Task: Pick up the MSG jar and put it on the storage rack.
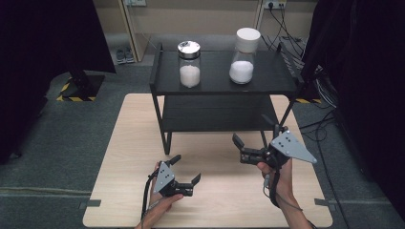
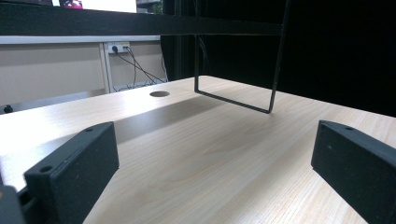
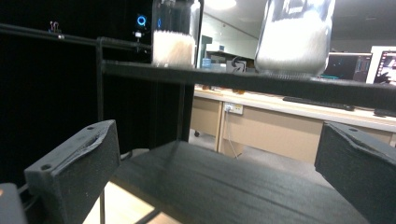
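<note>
Two upright glass jars [image 1: 189,64] [image 1: 244,56], seemingly part-filled with white powder, top the shelf [image 1: 217,86].

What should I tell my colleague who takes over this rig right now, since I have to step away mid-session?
Left gripper: open, holding nothing, low over the near part of the wooden table.
Right gripper: open, holding nothing, raised in front of the black shelf rack, pointing at its lower shelf.
Things: the jar with the metal lid and the jar with the white lid both stand upright on the rack's top shelf, each partly filled with white granules, lids on.
Done: nothing visibly handled so far.
Left: neither jar has been grasped yet; both are still to be reached for.
</note>
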`<state>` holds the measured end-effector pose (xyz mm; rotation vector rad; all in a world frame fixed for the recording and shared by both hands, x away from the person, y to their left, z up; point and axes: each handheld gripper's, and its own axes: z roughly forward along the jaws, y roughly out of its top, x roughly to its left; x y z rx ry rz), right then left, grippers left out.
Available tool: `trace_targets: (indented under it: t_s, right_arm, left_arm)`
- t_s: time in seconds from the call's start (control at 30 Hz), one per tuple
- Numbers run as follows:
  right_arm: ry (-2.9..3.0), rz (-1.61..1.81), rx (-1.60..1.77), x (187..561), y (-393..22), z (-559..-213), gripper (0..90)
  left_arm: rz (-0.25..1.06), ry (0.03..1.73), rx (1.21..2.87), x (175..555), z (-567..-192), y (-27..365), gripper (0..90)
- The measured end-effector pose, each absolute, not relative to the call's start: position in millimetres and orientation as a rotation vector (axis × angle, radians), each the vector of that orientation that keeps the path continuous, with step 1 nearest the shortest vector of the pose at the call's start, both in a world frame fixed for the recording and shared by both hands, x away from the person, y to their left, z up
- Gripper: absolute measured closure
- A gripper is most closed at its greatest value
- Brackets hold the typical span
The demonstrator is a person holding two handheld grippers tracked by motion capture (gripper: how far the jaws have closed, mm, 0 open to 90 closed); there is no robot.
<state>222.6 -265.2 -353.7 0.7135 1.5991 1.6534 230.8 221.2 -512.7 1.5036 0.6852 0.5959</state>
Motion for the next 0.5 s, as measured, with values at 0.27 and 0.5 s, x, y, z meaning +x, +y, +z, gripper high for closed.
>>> trace_targets:
  t_s: [0.27,0.5]
  right_arm:
    - [1.62,1.624,0.703,212,-266,-385,0.2]
    - [1.646,1.628,0.746,211,-270,-411,0.2]
  left_arm:
    - [0.597,0.685,1.506,231,-512,221,0.1]
    - [0.597,0.685,1.508,231,-513,221,0.1]
